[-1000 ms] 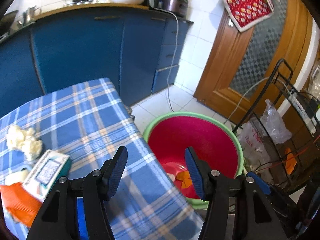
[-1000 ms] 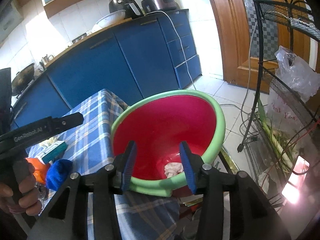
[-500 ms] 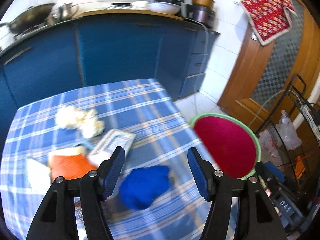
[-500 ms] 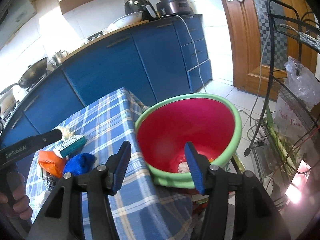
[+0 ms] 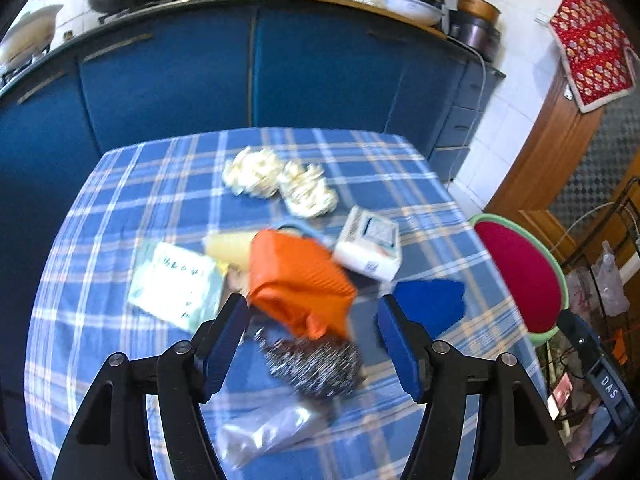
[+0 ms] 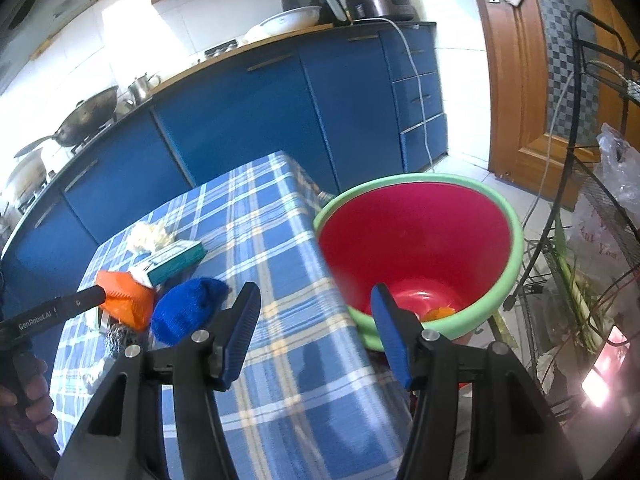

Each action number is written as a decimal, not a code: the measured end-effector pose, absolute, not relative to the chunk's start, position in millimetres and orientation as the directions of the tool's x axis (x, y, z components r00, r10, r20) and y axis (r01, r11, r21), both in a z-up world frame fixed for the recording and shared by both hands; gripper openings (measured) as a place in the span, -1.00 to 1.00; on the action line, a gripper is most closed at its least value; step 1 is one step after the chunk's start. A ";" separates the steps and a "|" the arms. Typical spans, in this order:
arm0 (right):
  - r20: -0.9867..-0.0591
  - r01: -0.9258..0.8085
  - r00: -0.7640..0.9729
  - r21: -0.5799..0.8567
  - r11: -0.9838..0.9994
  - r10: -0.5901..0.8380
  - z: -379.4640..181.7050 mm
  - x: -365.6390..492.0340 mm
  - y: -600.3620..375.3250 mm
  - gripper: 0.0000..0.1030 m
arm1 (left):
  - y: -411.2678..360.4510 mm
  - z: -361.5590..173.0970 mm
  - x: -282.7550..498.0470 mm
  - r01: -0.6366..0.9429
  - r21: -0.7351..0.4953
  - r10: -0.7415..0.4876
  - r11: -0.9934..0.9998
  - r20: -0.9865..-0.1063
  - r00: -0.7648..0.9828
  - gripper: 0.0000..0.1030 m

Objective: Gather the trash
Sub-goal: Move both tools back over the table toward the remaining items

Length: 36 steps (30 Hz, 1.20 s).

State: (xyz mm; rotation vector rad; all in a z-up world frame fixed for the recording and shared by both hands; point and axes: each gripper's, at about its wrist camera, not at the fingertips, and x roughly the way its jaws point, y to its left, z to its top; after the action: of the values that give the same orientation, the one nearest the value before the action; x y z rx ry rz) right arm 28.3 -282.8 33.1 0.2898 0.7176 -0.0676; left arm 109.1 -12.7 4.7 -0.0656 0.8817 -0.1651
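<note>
My left gripper (image 5: pixel 312 308) hangs open over the litter on the checked tablecloth (image 5: pixel 120 200). Below its jaws lie a crumpled orange bag (image 5: pixel 296 276) and a steel scrubber (image 5: pixel 316 364), neither touched by the pads. Around them are a blue knit cloth (image 5: pixel 430 302), a white and teal box (image 5: pixel 370 248), crumpled white paper (image 5: pixel 276 182), a pale printed packet (image 5: pixel 176 284) and clear plastic film (image 5: pixel 268 428). My right gripper (image 6: pixel 315 292) is open and holds nothing, over the table's edge beside the red basin (image 6: pixel 420 240), which has a green rim. An orange scrap (image 6: pixel 438 312) lies in the basin.
Blue kitchen cabinets (image 5: pixel 320 64) stand behind the table. A black wire rack (image 6: pixel 592 160) with plastic bags stands right of the basin, and a wooden door (image 6: pixel 516 80) is behind it. A white cable (image 6: pixel 420 92) hangs down the cabinet. A person's hand (image 6: pixel 24 396) holds the left gripper's handle.
The left gripper swung from above the basin to above the litter on the table. The right gripper drew back from the basin towards the table, and its jaws stand wider.
</note>
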 end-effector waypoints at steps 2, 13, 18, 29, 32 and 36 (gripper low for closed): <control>-0.662 0.150 0.748 0.232 0.961 0.044 31.7 28.4 -277.0 0.17 | -5.5 -1.3 104.1 0.109 -0.126 -0.166 0.986 -0.773 0.612 0.35; -0.693 0.101 0.716 0.217 0.971 0.081 20.6 27.4 -253.3 0.25 | 18.9 -27.0 80.1 0.116 -0.091 -0.140 0.989 -0.820 0.555 0.35; -0.709 0.090 0.700 0.211 0.973 0.089 14.7 26.2 -245.2 0.25 | 27.3 -26.9 70.9 0.151 -0.128 -0.191 0.980 -0.812 0.551 0.35; -0.732 0.075 0.673 0.208 0.975 0.105 4.2 24.0 -235.8 0.26 | 17.2 -37.1 51.1 0.259 -0.142 -0.259 0.955 -0.823 0.506 0.35; -0.734 0.071 0.671 0.209 0.975 0.108 3.4 23.9 -234.0 0.26 | 14.4 -40.5 47.2 0.271 -0.121 -0.247 0.955 -0.831 0.498 0.35; -0.738 0.066 0.665 0.211 0.975 0.114 2.7 23.3 -231.8 0.26 | 12.4 -39.9 43.2 0.296 -0.102 -0.243 0.950 -0.836 0.491 0.35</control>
State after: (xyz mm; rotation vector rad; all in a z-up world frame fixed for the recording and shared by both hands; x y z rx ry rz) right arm 23.3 -231.8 2.7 0.2282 0.8449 0.0273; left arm 43.2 12.4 -39.9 0.0574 1.0056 -0.3271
